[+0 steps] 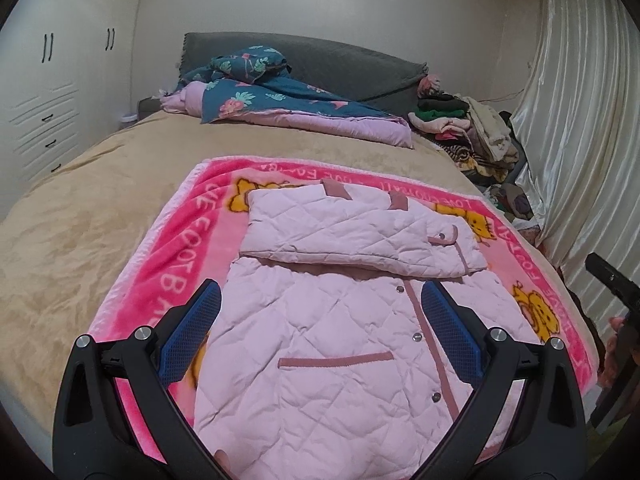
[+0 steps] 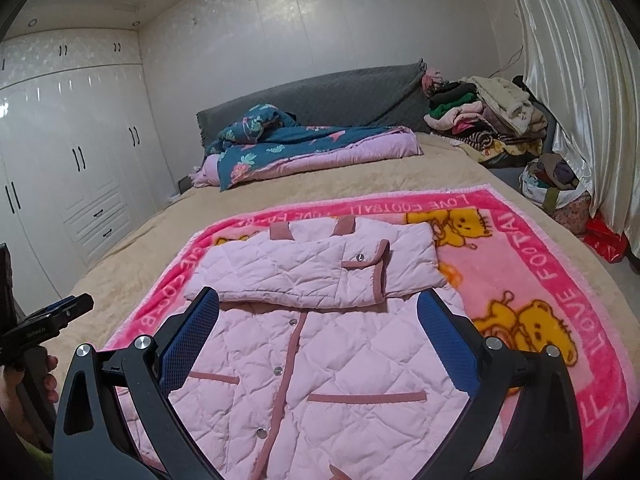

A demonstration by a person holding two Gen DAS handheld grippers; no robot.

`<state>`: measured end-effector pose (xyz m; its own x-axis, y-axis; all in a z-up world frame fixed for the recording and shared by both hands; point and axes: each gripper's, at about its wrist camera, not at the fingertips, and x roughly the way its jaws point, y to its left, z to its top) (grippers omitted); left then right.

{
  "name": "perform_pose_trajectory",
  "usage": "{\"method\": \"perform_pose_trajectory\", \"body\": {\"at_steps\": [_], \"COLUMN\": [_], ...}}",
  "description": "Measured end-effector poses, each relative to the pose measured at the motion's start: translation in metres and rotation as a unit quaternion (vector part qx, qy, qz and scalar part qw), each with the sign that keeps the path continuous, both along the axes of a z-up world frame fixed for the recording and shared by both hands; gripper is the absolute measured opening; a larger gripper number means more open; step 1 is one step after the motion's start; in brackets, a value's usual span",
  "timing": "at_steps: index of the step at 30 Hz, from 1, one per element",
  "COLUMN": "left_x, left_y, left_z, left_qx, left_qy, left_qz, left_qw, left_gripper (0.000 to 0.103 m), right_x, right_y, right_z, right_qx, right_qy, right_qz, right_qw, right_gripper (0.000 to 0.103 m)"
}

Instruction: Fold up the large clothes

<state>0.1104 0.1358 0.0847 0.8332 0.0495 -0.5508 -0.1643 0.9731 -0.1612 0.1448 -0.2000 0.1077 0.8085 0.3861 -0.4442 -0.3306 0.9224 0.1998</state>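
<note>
The left gripper (image 1: 320, 320) has its jaws spread wide and empty over the pink quilted jacket (image 1: 332, 360), which lies flat just beyond the tips; the right gripper (image 2: 318, 328) hangs the same way, jaws spread, gripping nothing. The jacket's upper part is folded down across the body. Two pocket trims show between the right jaws, one between the left. Under the jacket lies one fleecy pink blanket (image 2: 560, 280) with yellow bears — on the beige bed (image 1: 80, 220). Beyond: a floral quilt (image 2: 288, 144) and a clothes pile (image 2: 492, 116). Only the right view shows the red bag (image 2: 606, 240).
</note>
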Motion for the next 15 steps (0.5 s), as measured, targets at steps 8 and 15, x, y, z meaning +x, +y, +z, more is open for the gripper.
{"method": "perform_pose_trajectory", "body": {"at_steps": [8,15], "left_x": [-0.01,-0.017], "left_y": [-0.005,-0.007], "left_z": [-0.003,-0.01], "left_qx": [0.003,0.008], "left_qy": [0.006,0.015], "left_qz": [0.003,0.005], "left_qw": [1.0,0.9999], "left_gripper": [0.094,0.094], "right_x": [-0.013,-0.021], "right_y": [-0.017,-0.032], "right_z": [0.004,0.001], "right_qx": [0.0,-0.003], "right_qy": [-0.008,-0.006], "right_qz": [-0.005,-0.011], "right_qw": [1.0,1.0], "right_gripper": [0.099,0.099]}}
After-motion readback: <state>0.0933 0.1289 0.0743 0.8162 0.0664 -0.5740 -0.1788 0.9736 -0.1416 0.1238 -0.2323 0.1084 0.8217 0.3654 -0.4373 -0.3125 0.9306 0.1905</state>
